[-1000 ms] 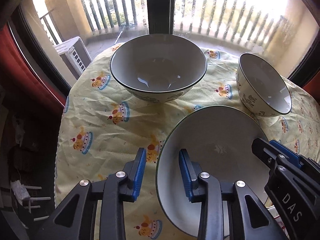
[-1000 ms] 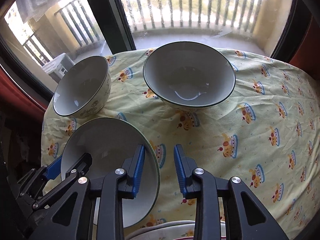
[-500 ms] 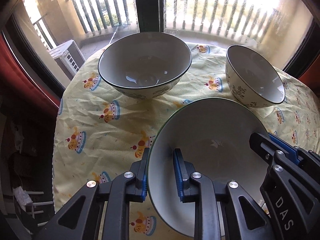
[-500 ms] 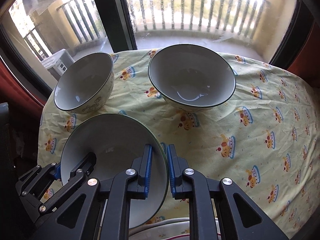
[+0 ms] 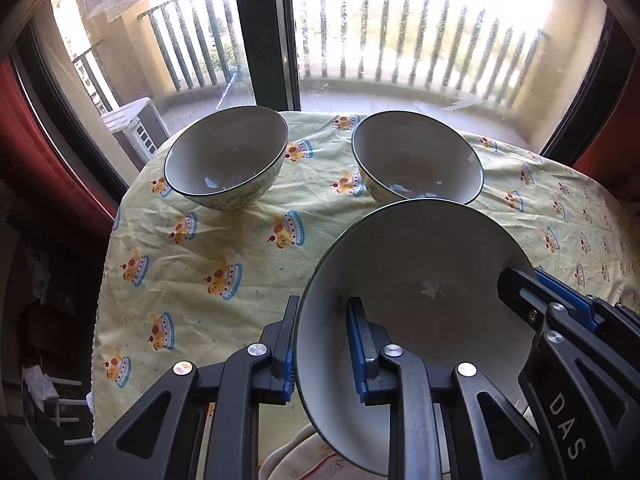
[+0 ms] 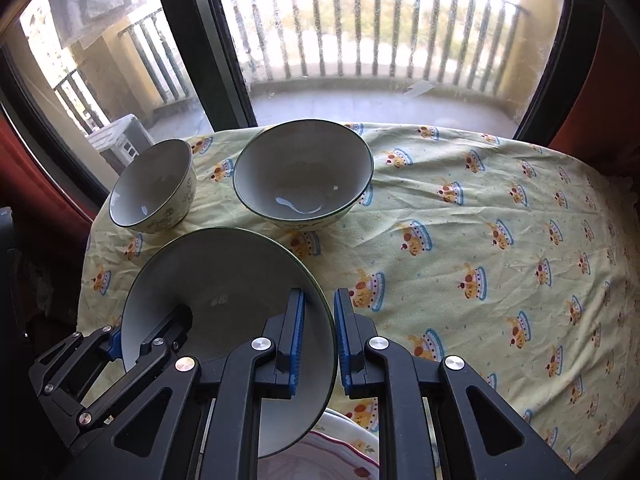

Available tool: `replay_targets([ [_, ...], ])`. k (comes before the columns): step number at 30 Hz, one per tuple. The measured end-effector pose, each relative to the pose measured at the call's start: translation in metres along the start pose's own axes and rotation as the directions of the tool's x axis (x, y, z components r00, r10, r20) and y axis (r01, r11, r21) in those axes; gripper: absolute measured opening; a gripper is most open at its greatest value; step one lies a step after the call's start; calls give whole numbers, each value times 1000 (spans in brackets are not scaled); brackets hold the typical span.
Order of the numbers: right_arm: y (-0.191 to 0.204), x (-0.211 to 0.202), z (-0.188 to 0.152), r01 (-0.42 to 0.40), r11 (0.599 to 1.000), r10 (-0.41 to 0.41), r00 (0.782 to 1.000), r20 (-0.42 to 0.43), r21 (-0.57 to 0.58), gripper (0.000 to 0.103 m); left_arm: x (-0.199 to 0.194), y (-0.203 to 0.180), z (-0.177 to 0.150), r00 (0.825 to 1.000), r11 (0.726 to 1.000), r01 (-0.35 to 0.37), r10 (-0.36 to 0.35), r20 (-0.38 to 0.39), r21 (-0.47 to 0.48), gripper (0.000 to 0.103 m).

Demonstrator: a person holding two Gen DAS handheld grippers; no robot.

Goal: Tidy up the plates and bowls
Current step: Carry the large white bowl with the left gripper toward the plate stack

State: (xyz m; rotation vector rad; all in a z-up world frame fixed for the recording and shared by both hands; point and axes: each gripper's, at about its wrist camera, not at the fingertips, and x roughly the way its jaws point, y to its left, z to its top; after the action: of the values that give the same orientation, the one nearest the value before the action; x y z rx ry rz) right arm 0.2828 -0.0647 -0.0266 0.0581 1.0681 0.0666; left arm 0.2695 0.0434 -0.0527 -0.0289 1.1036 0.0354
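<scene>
A large white bowl with a dark green rim (image 5: 416, 264) (image 6: 224, 280) is held up off the table by both grippers. My left gripper (image 5: 320, 344) is shut on its left rim. My right gripper (image 6: 318, 340) is shut on its right rim. The right gripper also shows in the left wrist view (image 5: 568, 312), and the left gripper in the right wrist view (image 6: 120, 344). On the table behind stand a small patterned bowl (image 5: 226, 156) (image 6: 154, 184) and a larger bowl (image 5: 418, 158) (image 6: 302, 172), side by side, upright and empty.
The round table (image 6: 500, 248) carries a yellow cloth with cake prints. A white plate with a red-trimmed edge (image 6: 340, 452) lies under the held bowl at the near edge. A window and balcony railing stand behind the table.
Both grippers closed on the large bowl's rim and lifted it up and toward me. The two bowls behind now look farther away.
</scene>
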Motion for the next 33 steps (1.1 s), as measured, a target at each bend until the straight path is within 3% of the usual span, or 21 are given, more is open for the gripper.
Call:
replay_targets([
  [14, -94, -56, -36, 22, 999, -23, 999, 47, 23, 18, -42, -90, -39, 999, 999, 34, -34, 35, 16, 20],
  [29, -173, -75, -99, 41, 998, -41, 999, 9, 44, 18, -52, -158, -103, 998, 998, 59, -58, -10, 33, 20],
  [31, -180, -75, -107, 39, 998, -40, 999, 2, 44, 18, -53, -167, -110, 996, 996, 87, -86, -18, 36, 17],
  [32, -182, -76, -111, 13, 999, -13, 1000, 5, 40, 5, -54, -171, -114, 994, 993, 112, -111, -14, 28, 16],
  [33, -184, -78, -113, -21, 999, 21, 1000, 5, 45, 3, -55, -173, -115, 993, 993, 116, -116, -5, 26, 17],
])
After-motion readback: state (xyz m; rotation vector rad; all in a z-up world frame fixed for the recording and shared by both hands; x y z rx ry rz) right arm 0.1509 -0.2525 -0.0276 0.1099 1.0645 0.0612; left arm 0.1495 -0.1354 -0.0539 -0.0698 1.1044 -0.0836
